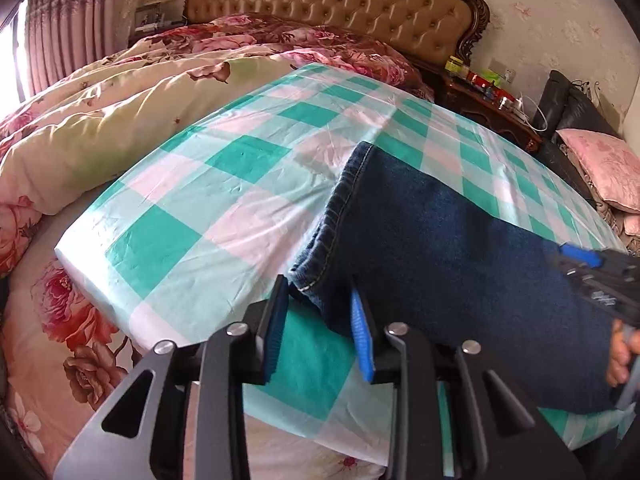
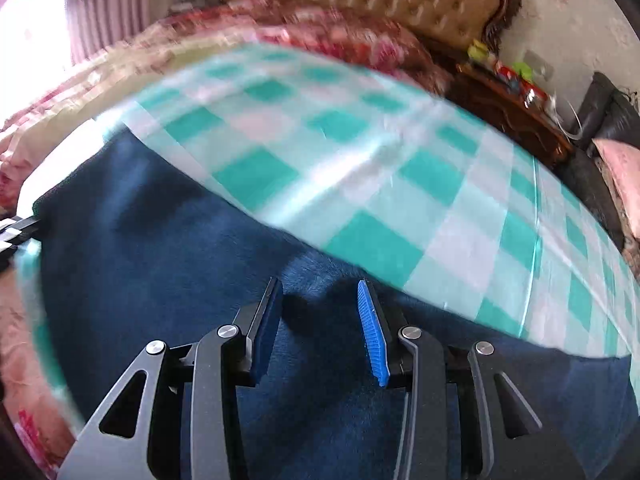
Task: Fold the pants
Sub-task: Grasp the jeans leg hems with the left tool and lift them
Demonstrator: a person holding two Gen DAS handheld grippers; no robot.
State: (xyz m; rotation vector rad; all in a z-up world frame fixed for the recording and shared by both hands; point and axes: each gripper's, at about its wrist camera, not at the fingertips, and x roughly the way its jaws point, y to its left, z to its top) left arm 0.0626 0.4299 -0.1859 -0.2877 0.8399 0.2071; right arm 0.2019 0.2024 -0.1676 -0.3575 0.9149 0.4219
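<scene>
The jeans (image 1: 460,248) lie flat across the lower right of the left wrist view, on a green-checked cloth (image 1: 224,184) spread over the bed, likely as a clean folding surface. The left tool (image 1: 318,308) sits spread at the hem corner, gripping nothing. The right tool (image 2: 320,312) hovers spread above the denim. No readable writing shows.
</scene>
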